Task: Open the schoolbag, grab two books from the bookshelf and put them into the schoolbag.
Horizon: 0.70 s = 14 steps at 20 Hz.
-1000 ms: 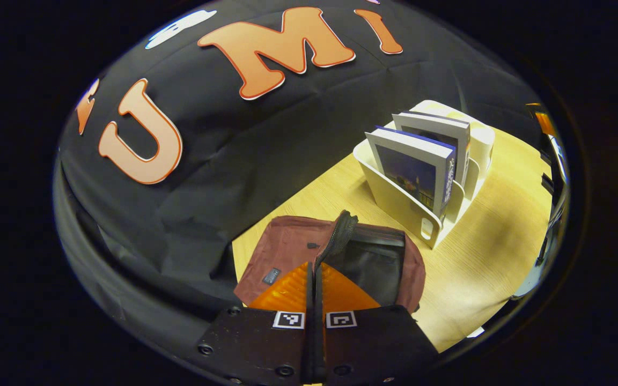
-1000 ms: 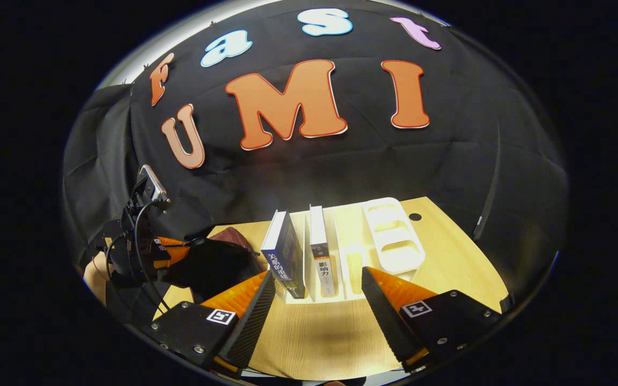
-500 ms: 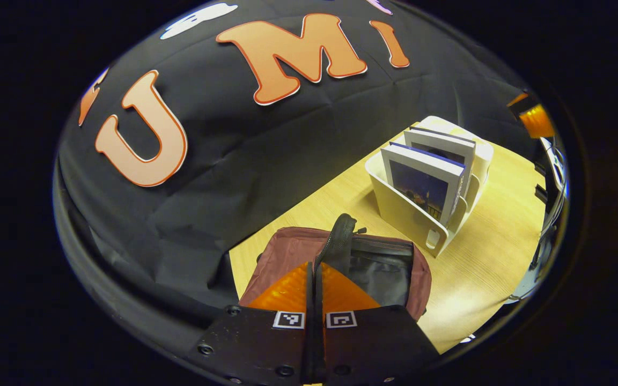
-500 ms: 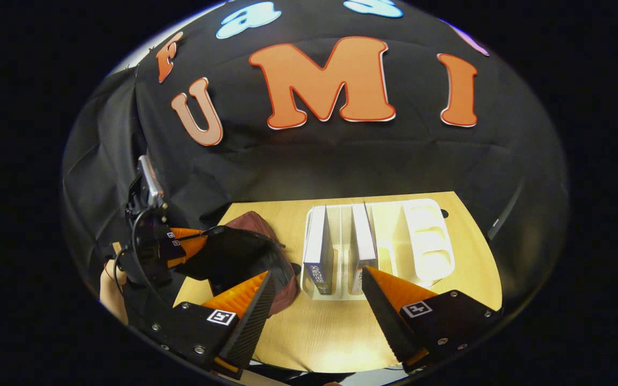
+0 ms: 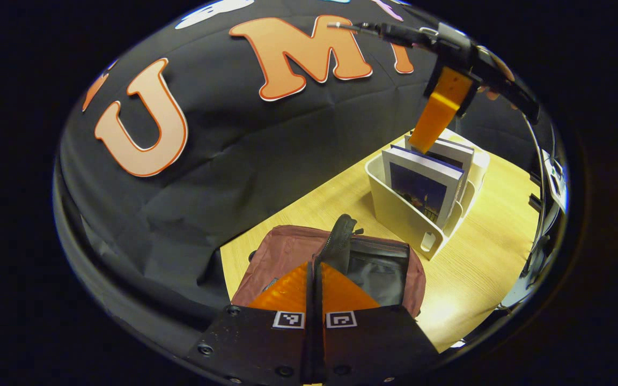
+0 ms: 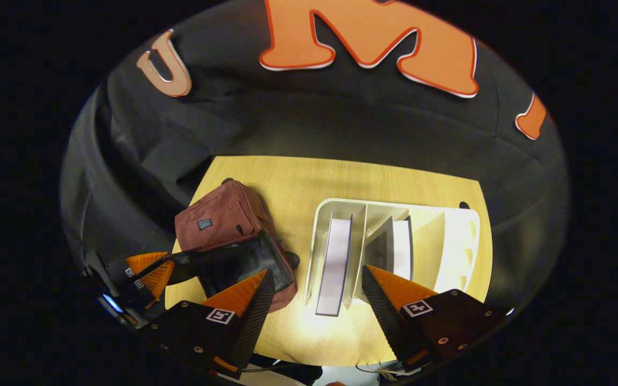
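The schoolbag is open; the left gripper pinches its flap. Both books sit in the bookshelf. The right gripper hovers above, jaws wide.

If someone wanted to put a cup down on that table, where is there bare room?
The wooden table is bare behind the schoolbag and bookshelf, toward the black cloth. A bare strip also runs along the near edge. The narrow gap between bag and shelf is tight. The left gripper holds the bag's flap, and the right gripper hangs open above the front book.
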Motion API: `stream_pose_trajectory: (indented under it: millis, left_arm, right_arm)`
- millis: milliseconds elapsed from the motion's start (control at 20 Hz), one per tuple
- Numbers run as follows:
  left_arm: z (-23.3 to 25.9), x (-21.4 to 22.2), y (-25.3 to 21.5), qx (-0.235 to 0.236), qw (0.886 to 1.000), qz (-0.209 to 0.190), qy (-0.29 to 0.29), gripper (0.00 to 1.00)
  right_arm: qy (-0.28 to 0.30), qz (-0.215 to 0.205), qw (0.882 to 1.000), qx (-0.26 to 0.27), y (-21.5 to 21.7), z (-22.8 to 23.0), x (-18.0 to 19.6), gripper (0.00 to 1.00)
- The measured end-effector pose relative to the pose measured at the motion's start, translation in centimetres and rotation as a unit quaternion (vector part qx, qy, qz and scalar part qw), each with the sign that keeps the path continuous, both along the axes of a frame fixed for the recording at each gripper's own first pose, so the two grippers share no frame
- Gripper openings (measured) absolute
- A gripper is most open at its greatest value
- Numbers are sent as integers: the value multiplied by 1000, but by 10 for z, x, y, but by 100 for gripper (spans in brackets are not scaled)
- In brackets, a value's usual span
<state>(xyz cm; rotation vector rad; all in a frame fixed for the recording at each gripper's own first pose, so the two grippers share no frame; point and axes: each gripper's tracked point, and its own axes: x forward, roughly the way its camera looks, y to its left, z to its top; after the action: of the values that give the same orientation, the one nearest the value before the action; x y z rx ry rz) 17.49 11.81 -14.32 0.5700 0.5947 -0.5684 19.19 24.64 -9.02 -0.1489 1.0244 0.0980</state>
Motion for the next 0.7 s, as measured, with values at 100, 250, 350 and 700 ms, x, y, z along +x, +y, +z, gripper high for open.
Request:
stream_pose_trajectory:
  millis: [100, 250, 350, 700]
  left_arm:
    - [-1, 2, 2, 1, 1000, 0, 2, 1]
    - [-3, 5, 2, 2, 1000, 1, 5, 1]
    - [-3, 7, 3, 2, 1000, 3, 7, 1]
    - [-7, 11, 4, 0, 1000, 12, 12, 1]
  right_arm:
    - [26, -7, 1000, -13, -2, -21, 14, 97]
    - [56, -18, 998, -26, -5, -45, 27, 98]
    - [73, -22, 996, -34, -8, -54, 29, 98]
    - [115, -46, 991, -53, -25, -93, 23, 77]
